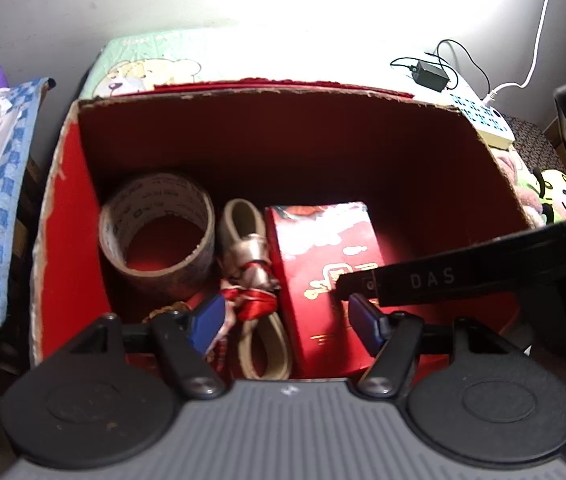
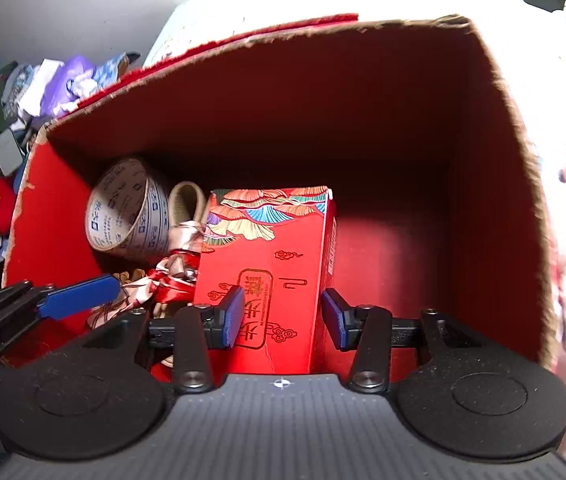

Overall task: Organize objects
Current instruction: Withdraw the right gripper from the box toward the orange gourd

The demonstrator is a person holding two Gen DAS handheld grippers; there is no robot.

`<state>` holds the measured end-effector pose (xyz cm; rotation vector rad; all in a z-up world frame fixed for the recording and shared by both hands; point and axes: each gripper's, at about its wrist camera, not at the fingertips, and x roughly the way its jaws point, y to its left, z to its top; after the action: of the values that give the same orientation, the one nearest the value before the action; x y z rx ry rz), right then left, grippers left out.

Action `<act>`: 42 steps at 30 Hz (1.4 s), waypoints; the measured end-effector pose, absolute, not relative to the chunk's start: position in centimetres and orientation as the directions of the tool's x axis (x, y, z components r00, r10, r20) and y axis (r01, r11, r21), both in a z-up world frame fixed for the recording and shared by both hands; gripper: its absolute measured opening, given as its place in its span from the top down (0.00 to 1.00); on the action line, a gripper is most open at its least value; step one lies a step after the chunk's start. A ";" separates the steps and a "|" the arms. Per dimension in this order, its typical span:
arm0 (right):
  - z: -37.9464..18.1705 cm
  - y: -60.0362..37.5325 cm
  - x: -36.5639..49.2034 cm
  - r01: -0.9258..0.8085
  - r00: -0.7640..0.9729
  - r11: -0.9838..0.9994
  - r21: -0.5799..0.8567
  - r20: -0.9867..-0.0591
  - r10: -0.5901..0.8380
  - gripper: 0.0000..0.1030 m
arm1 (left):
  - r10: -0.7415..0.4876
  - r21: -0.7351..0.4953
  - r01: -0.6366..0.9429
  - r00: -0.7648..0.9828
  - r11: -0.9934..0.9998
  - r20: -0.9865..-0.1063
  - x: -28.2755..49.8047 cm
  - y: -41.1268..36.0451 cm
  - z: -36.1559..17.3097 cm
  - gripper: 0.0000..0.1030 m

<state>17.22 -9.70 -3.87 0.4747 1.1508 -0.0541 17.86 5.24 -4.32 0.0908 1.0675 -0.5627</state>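
While both grippers hover at its near rim, cardboard box [image 2: 495, 184] holds: tape roll [image 2: 131, 216], far left; ribboned strap [image 1: 251, 264]; red carton [image 2: 271, 272], centre, likely light, stiff, best gripped across its sides. Right gripper [image 2: 279, 320] fingers straddle it, untouching; left gripper [image 1: 283, 320] spread, empty.

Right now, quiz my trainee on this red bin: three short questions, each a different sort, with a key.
1. True or false: the roll of tape lies inside the red cardboard bin.
2. Multiple choice: what sits between the pads of the right claw? A) the tape roll B) the red patterned box C) nothing
3. Fill in: the beige strap with the red ribbon lies between the tape and the ____.

Key: 1 true; 2 B, with the pads apart from its sides as far as the view shows; 3 red patterned box.
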 end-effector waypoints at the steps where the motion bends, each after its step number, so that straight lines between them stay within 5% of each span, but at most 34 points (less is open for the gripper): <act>1: -3.6 -9.8 16.9 0.281 0.431 0.897 0.342 -0.880 0.201 0.54 | -0.386 -0.187 0.475 0.365 0.860 -0.847 17.7 5.2 -4.1 0.34; 26: 2.1 -7.8 10.0 0.052 0.632 0.872 0.486 -0.693 0.348 0.60 | -0.175 -0.008 0.298 0.538 0.954 -0.825 10.5 6.9 0.6 0.31; 42: 1.1 -3.7 6.6 -0.119 0.538 0.822 0.557 -0.659 0.525 0.66 | -0.120 -0.111 0.051 0.577 0.993 -0.808 4.9 15.3 2.0 0.32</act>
<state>6.58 -3.75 1.13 0.4853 0.9308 0.4011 4.93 15.26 2.00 -0.0789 0.9503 -0.0998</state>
